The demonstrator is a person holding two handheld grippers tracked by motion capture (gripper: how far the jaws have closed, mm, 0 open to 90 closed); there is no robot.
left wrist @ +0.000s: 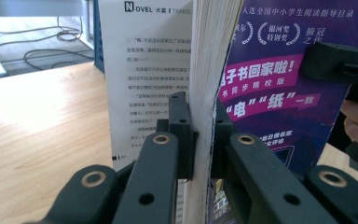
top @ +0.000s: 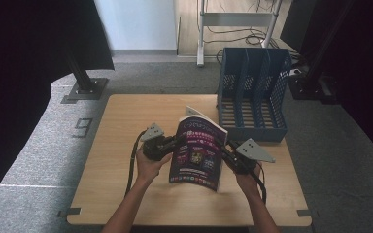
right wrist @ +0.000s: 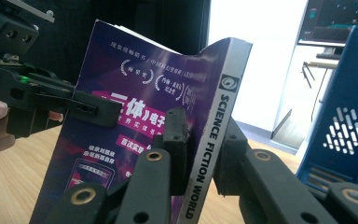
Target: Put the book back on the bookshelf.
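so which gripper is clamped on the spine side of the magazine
The right gripper: its jaws straddle the white spine of the magazine. The left gripper instead pinches the opposite page edge.

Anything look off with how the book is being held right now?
Yes. The purple book is bowed between the left tool and right tool, and a loose page fans open behind the cover.

One magazine (top: 197,153) is present, and two grippers: the left gripper (top: 174,141) and the right gripper (top: 226,151). One blue file rack (top: 253,94) stands on one wooden table (top: 126,126).
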